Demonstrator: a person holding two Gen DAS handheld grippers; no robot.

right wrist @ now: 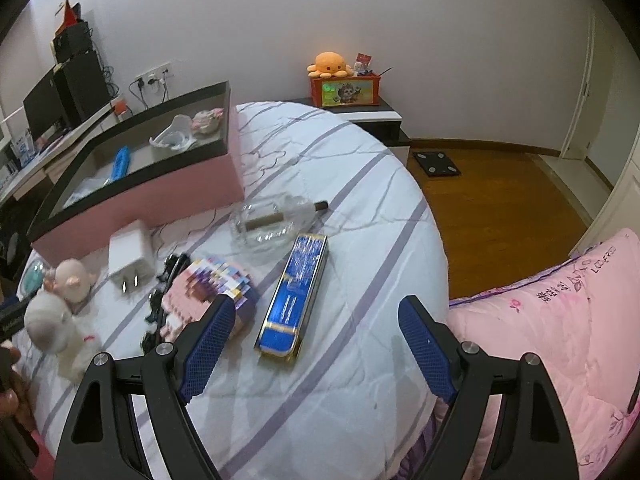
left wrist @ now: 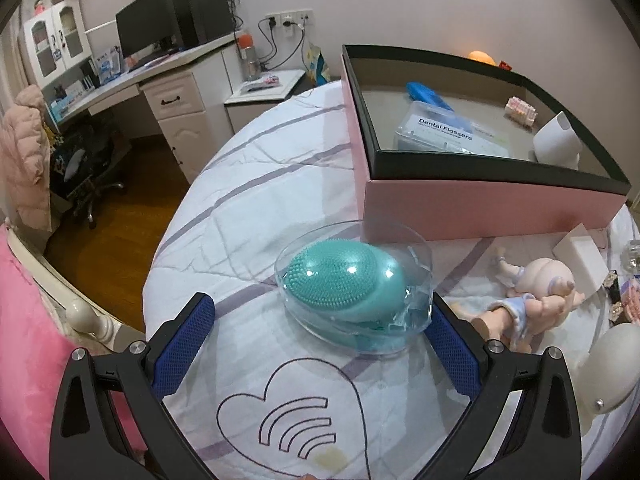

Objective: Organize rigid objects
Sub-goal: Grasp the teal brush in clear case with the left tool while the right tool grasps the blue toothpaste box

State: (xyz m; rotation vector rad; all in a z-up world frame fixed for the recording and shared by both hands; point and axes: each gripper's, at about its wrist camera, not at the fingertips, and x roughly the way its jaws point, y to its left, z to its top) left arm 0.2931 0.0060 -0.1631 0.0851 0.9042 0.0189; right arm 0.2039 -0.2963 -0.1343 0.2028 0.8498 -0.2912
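While the left gripper hangs with jaws apart around the clear case holding a teal silicone brush, near the pink box, its curved plastic could squirt free. Over bare quilt, the right gripper is spread too.

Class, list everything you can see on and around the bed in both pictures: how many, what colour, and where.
Box: one, pink with black rim, on bed.
Flosser pack: one, clear, in box.
Blue case: one, in box.
Face brush: one, teal, in clear case, before left claw.
Doll: one, pink, right of brush.
Charger: one, white, beside box.
Brick model: one, pink, mid bed.
Ashtray: one, glass, cigar across it.
Tin: one, blue, mid bed.
Left claw: open.
Right claw: open.
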